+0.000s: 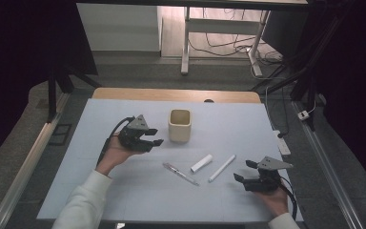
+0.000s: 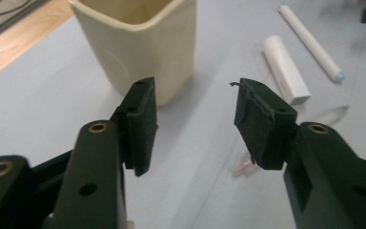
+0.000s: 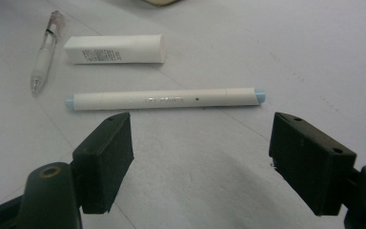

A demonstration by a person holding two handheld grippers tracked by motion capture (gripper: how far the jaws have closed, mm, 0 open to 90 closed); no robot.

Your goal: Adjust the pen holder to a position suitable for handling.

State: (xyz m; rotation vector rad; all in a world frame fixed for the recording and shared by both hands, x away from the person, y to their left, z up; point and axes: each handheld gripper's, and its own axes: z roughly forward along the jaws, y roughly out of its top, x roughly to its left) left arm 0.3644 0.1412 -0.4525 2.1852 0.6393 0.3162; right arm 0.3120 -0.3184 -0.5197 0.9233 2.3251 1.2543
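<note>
High view: both the left gripper (image 1: 153,136) and right gripper (image 1: 246,171) hang spread and empty, while the white marker (image 1: 222,168), the clear pen (image 1: 180,173) and the white tube (image 1: 201,163) at centre frame wait outside the cup (image 1: 179,125).

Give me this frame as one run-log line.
left gripper: open, empty, beside cup | right gripper: open, empty, near white marker | mat: clear pen, white tube

Both black tongs (image 1: 155,137) (image 1: 244,171) carry grey three-cornered top plates, brass-ringed screw holes, thick rubbery pads and trailing black cables, beyond white sleeves (image 1: 83,202).
</note>
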